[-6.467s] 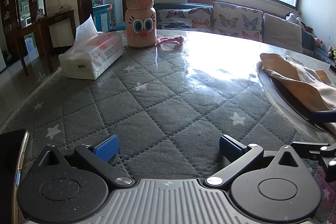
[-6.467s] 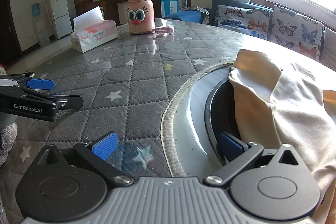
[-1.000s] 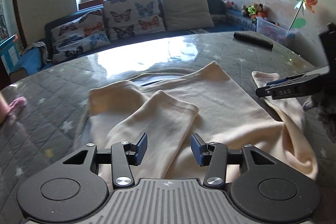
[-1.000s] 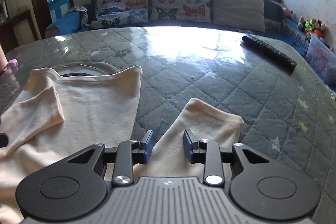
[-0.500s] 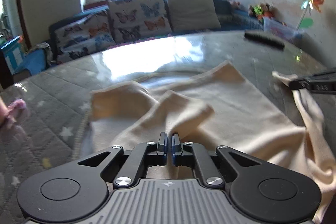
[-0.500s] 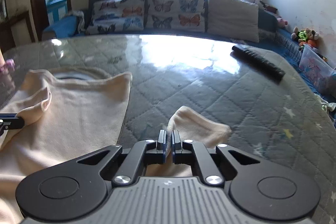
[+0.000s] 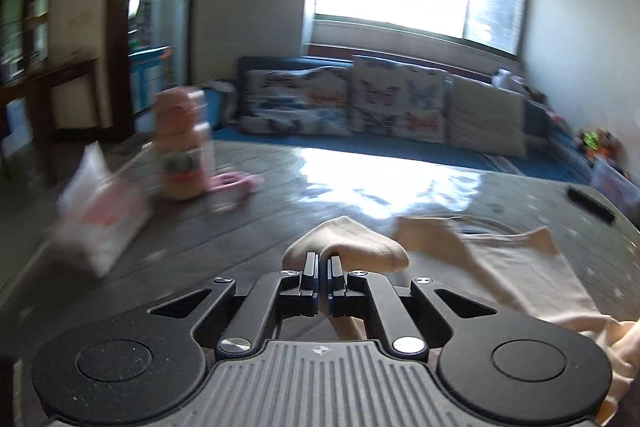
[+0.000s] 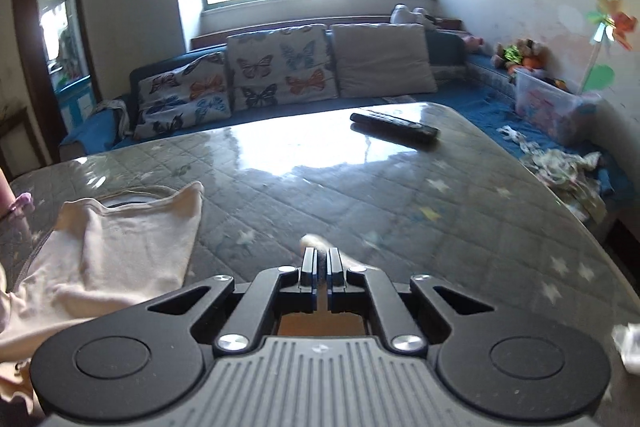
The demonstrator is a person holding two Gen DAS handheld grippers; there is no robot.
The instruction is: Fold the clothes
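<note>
Nearest me, my left tool (image 7: 319,263) is pinched tight on one sleeve cuff (image 7: 352,247) of the cream garment (image 7: 516,279), the cuff bulging just past the tips. My right tool (image 8: 319,259) is clamped the same way on the other cuff (image 8: 310,239), of which only a small nub shows beyond the pads. The cloth is light and limp: it sags and creases between my grips and has no stiffness to hold a line, so I judge it will follow wherever I pull. The cuffs are good holds, being hemmed and thicker, less likely to slip from narrow pads. The body of the garment lies on the quilted desk (image 8: 360,195), over its round inset. The glossy cover looks slick, so the fabric should slide easily. Farther off sit a tissue pack (image 7: 100,223), a pink bottle (image 7: 184,147) and a remote (image 8: 394,125).
</note>
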